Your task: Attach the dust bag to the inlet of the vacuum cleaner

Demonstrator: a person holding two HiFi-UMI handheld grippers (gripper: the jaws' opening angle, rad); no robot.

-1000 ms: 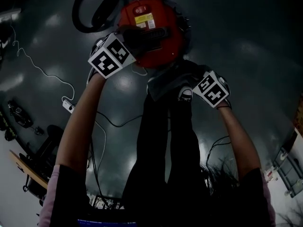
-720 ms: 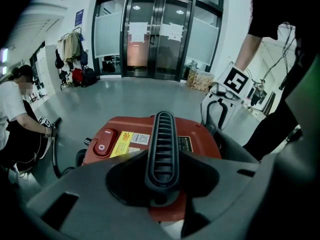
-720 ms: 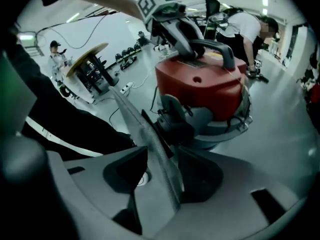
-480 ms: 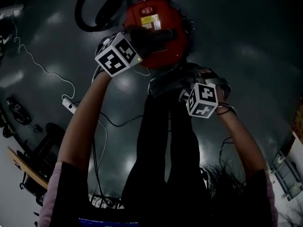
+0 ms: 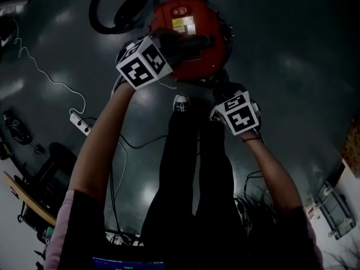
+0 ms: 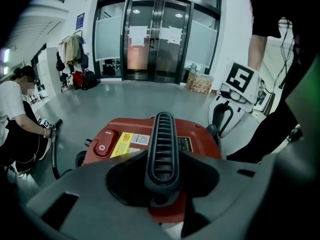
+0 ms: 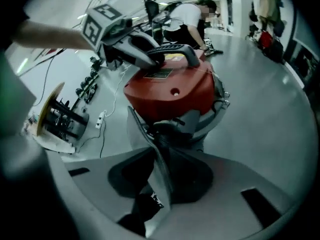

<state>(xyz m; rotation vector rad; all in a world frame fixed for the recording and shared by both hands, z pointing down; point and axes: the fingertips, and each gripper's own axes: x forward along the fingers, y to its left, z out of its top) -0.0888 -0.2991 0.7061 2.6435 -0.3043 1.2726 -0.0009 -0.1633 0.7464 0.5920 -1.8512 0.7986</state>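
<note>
- L gripper (image 6: 161,183): jaws shut tight on the black ribbed carry handle (image 6: 162,144) atop the red vacuum cleaner (image 5: 191,30). The L gripper view looks straight down the handle's length. Red rocker switch (image 6: 103,145) and yellow label (image 6: 123,143) sit on the lid just L of the handle.
- R gripper (image 7: 160,180): jaws closed on a thin grey sheet, the edge of the dust bag (image 7: 145,144), which is pinched edge-on. The sheet runs from the jaws up toward the vac's lower front, under the red top. Can't tell whether it touches the inlet.
- The head view shows both marker cubes, L on the vac lid and R lower and nearer the person. The bag itself is not made out there, being under the R gripper.
- Head view only: black hose (image 5: 109,13) coiled up-left of the vac, white power strip (image 5: 80,122) w/ cord on the dark floor, and a shoe (image 5: 181,103) between the grippers.
- L gripper view only: glass doors (image 6: 157,34) at the back and a person (image 6: 17,124) crouching at far L.
</note>
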